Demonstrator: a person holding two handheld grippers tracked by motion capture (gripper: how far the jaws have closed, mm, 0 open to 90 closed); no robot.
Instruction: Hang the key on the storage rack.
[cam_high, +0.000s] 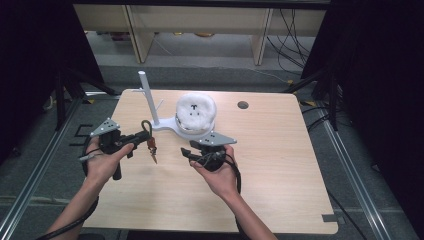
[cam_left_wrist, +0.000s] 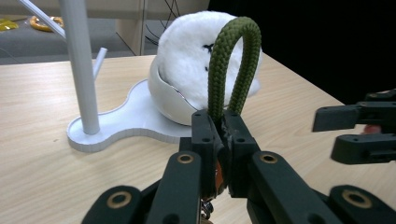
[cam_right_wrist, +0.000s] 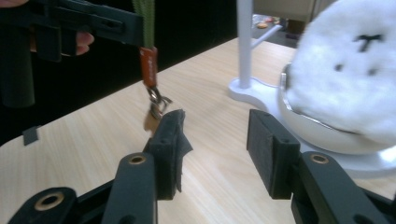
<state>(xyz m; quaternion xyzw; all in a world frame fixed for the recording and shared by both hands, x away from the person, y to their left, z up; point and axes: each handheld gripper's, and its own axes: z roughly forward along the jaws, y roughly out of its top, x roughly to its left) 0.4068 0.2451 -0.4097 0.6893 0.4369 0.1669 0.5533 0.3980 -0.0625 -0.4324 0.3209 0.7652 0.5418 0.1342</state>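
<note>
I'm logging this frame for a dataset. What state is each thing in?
Left gripper: shut on the green cord loop.
Green cord loop: clamped, standing upright above the jaws.
Orange tag and metal clip: hanging free over the table.
Right gripper: open, holding nothing.
White fluffy toy: resting in the stand's cup.
White stand: upright, pegs bare.

At the centre of the high view you have a white stand (cam_high: 165, 126): a flat base on the table (cam_high: 280, 165), with a thin post (cam_high: 149, 97) rising at its left end and a small peg branching off it. On the base's right end sits a white bowl (cam_high: 187, 131) with a fluffy white plush (cam_high: 196, 112) in it, dark marks on its face. A round hole (cam_high: 243, 105) lies in the tabletop, upper right. Shelving (cam_high: 200, 25) and cables (cam_high: 292, 40) fill the top of the frame.
</note>
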